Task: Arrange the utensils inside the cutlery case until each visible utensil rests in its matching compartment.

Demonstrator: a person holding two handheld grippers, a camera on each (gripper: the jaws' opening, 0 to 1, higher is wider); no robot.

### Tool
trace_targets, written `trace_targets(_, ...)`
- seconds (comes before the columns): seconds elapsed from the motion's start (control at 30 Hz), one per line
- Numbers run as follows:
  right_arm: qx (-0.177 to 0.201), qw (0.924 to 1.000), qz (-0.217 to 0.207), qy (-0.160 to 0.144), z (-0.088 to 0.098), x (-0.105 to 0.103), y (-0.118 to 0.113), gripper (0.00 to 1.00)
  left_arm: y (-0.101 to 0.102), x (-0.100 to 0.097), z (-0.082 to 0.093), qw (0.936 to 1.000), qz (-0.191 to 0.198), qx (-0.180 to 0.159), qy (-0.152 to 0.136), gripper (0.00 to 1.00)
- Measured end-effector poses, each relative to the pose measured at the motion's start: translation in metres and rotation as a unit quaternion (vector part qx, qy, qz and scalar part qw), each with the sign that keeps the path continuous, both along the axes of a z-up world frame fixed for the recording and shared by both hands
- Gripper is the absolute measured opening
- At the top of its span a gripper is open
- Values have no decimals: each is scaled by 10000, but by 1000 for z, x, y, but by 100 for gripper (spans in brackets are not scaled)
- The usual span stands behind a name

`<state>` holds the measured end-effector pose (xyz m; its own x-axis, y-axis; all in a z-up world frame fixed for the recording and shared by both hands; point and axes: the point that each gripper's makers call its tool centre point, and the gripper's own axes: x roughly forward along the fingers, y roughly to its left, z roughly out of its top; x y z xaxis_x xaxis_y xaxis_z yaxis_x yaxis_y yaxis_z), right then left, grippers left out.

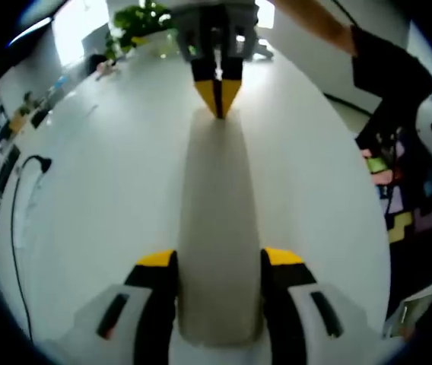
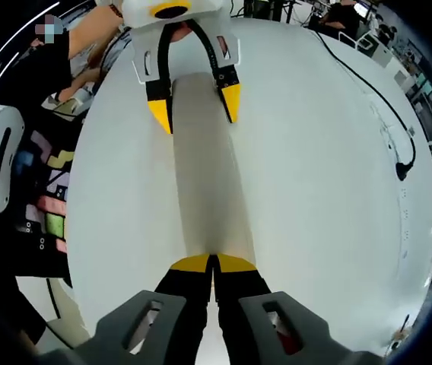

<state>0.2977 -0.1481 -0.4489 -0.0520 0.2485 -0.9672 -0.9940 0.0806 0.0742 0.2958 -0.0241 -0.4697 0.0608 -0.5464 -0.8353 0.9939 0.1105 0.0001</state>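
Note:
A long grey cutlery case (image 1: 216, 220) lies closed on the white table (image 1: 102, 190); no utensils show. My left gripper (image 1: 220, 258) straddles its near end, one jaw pressed against each long side. The right gripper (image 1: 217, 103) meets the far end with its yellow tips together. In the right gripper view the case (image 2: 204, 182) runs away from my right gripper (image 2: 212, 264), whose tips are shut right at the case's end edge; whether they pinch anything is hidden. At the far end the left gripper (image 2: 195, 106) holds the case between its spread jaws.
A black cable (image 1: 18, 198) with a plug lies along the table's side, seen again as the cable (image 2: 398, 163). A green plant (image 1: 144, 19) stands past the far end. A person's dark sleeve (image 1: 383, 68) and a patterned floor mat (image 2: 49, 205) lie beyond the table edge.

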Motion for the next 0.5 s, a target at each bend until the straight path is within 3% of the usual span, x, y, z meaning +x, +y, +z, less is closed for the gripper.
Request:
trace_targets(0.17, 13, 9999, -111, 127, 0, -2, -1, 0, -2, 6, 0, 10000, -49, 7, 4, 46)
trace_targets(0.5, -22, 10000, -45, 51, 1, -3, -1, 0, -2, 8, 0, 10000, -34, 20, 10, 46)
